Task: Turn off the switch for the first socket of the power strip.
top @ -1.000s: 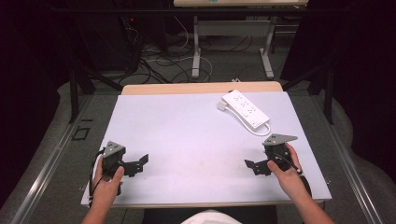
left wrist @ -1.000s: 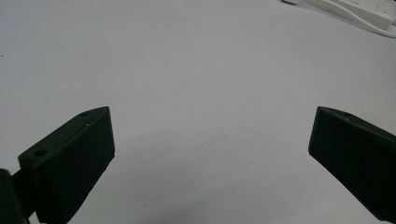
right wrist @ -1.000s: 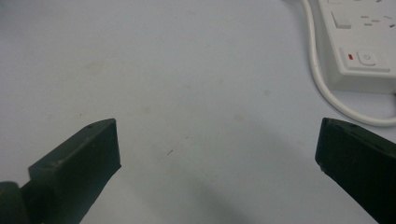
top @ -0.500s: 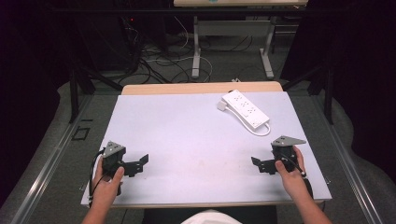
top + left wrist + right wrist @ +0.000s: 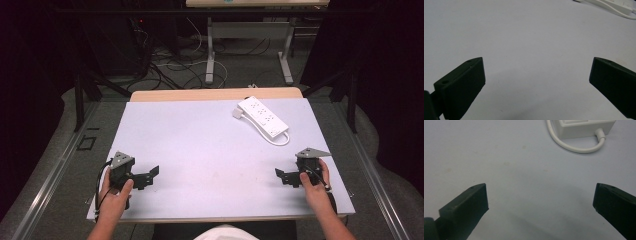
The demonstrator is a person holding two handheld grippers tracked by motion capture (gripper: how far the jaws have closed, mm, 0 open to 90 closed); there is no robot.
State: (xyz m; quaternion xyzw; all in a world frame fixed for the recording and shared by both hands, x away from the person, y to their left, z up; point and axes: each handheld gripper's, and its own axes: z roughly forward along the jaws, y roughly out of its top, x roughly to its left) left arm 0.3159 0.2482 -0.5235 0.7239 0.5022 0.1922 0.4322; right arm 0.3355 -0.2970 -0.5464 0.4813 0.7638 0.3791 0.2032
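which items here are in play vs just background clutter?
In play:
- white power strip with its looped cord, on the table
- left tongs, open, empty
- right tongs, open, empty, the nearer pair to the strip

Just lying about:
- cables on the floor beyond the table
- legs of a far desk

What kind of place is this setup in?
Probably a lab or recording workspace: a pale grey work table with one white power strip, tangled cables on the floor behind it, and dark curtains around.
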